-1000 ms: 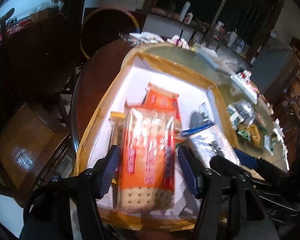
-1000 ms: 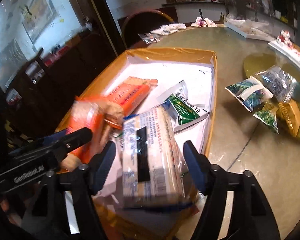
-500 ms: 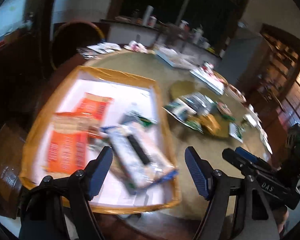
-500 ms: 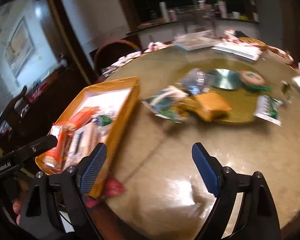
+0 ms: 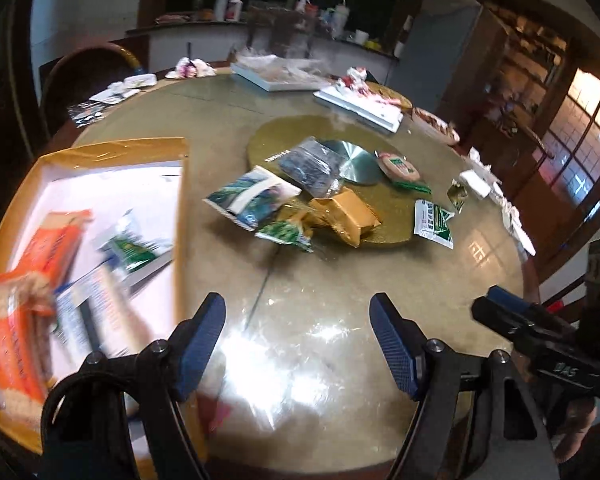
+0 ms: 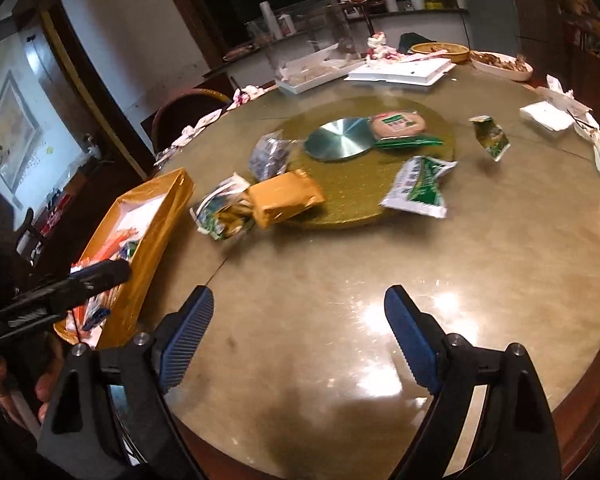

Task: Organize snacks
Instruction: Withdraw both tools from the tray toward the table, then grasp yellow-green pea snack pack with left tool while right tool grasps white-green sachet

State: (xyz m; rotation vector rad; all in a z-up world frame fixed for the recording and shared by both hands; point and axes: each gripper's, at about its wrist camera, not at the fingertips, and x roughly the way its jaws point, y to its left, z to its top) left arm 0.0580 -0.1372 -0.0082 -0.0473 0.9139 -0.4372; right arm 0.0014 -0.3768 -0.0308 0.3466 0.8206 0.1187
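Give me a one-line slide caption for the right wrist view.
Open right gripper above bare table; loose snack packets around the turntable, orange box at left.

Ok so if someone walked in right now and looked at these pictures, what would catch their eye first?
Probably the loose heap of shiny snack packets on the round gold turntable in the middle of the glossy table. Next, the yellow-rimmed white tray at the table's left edge, already holding orange cracker packs. Both blue-padded claws, left claw and right claw, stand open and empty.
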